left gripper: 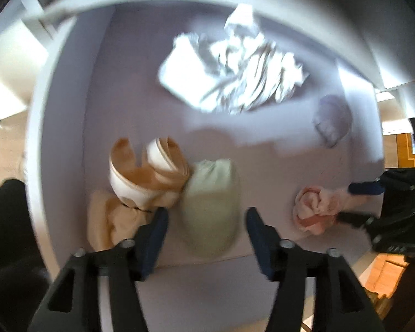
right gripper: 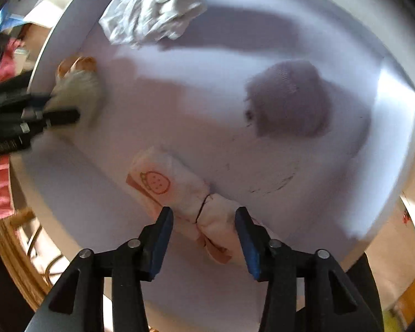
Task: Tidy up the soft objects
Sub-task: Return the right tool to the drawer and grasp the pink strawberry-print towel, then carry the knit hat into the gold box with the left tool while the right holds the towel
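Observation:
On a white table point(left gripper: 235, 149), my left gripper point(left gripper: 207, 221) is open around a pale green rolled cloth point(left gripper: 211, 207). A tan and cream tied bundle point(left gripper: 141, 177) lies just left of it. My right gripper point(right gripper: 204, 221) is open around a pink rolled cloth with a strawberry print point(right gripper: 177, 191), tied in the middle. The left wrist view shows that pink roll point(left gripper: 315, 207) at the right with the right gripper's fingers point(left gripper: 365, 188) beside it. A grey knitted ball point(right gripper: 287, 99) and a crumpled white cloth point(right gripper: 149, 8) lie farther back.
The white cloth point(left gripper: 229, 72) and grey ball point(left gripper: 332, 119) lie toward the table's far side. The table's front edge point(left gripper: 207, 262) runs just under my left fingers. Wooden flooring point(left gripper: 387, 276) shows beyond the table at the right.

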The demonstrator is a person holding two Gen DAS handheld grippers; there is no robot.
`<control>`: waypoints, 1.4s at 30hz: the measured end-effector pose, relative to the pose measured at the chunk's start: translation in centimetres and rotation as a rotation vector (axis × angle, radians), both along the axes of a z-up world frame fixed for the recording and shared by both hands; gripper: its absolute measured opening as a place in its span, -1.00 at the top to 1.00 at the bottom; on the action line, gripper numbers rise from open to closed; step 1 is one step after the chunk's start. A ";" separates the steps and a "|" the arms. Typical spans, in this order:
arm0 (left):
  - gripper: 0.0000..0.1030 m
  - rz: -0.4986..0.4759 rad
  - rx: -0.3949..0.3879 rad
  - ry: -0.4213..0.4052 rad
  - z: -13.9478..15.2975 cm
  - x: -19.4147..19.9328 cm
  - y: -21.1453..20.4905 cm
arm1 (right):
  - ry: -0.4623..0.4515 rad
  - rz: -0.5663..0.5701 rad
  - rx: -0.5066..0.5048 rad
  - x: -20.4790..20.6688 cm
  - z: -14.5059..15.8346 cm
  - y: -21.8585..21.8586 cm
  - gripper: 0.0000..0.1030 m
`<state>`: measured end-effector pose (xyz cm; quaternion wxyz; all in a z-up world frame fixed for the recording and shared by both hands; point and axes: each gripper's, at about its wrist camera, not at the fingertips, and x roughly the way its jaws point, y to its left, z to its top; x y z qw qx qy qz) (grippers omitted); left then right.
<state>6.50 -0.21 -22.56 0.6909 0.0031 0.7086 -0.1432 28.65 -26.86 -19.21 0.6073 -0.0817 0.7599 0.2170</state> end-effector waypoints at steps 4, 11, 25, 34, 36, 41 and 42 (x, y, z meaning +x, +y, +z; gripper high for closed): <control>-0.54 -0.052 0.068 -0.043 0.6 -0.1 0.1 | -0.012 0.162 -0.070 -1.2 -1.0 2.4 -0.19; -0.54 -0.117 0.123 0.002 -0.9 -0.4 -1.0 | 0.001 0.176 -0.151 -1.0 -3.1 2.1 -0.16; 0.09 -0.169 0.220 0.050 -4.0 1.3 -2.9 | -0.076 -0.032 -0.188 -0.6 -5.1 2.8 0.12; 0.15 -0.143 0.175 -0.041 1.1 0.2 -0.6 | -0.071 0.006 -0.215 -0.5 -6.0 4.0 0.10; 0.15 -0.172 0.183 -0.075 2.6 -0.3 -0.7 | -0.071 0.006 -0.215 -0.5 -6.2 3.6 0.10; 0.15 -0.198 0.144 -0.145 6.9 -1.3 -0.6 | -0.063 0.006 -0.218 -0.4 -5.9 3.2 0.09; 0.15 -0.199 0.135 -0.155 7.7 -1.2 -0.7 | -0.062 0.006 -0.217 0.0 -5.7 3.0 0.09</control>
